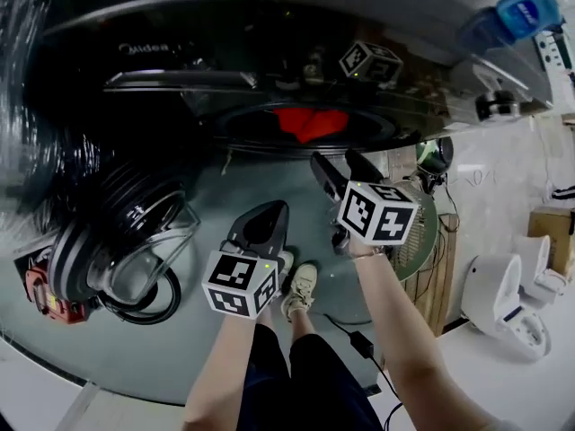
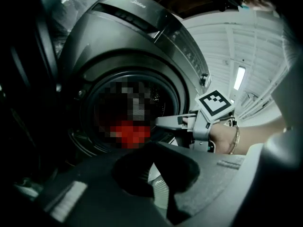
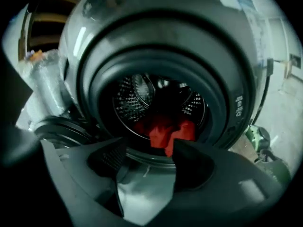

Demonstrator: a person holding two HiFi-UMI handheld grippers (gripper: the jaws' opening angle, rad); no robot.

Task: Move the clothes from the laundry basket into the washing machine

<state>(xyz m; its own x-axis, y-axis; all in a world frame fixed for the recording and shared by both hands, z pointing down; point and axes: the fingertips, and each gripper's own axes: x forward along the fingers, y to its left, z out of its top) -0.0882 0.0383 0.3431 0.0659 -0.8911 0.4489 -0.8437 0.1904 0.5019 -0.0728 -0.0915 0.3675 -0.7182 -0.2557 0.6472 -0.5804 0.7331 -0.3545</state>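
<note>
A red garment (image 1: 310, 122) lies inside the drum of the grey front-loading washing machine (image 1: 269, 25); it also shows as the red garment (image 3: 163, 129) in the right gripper view, behind the door ring. My right gripper (image 1: 334, 160) is held just in front of the drum opening with its jaws apart and nothing between them; in its own view the right gripper (image 3: 149, 157) frames bare machine front. My left gripper (image 1: 274, 209) sits lower and to the left, shut and empty. In the left gripper view the left gripper (image 2: 151, 163) is shut, and a finger (image 2: 170, 122) of the right gripper points at the drum.
The round machine door (image 1: 126, 241) stands swung open at the left. A blue bottle (image 1: 517, 12) rests on the machine's top. A green round object (image 1: 427, 232), a cardboard box (image 1: 552, 227) and white items (image 1: 517, 299) stand at the right. The person's shoes (image 1: 301, 290) are below the grippers.
</note>
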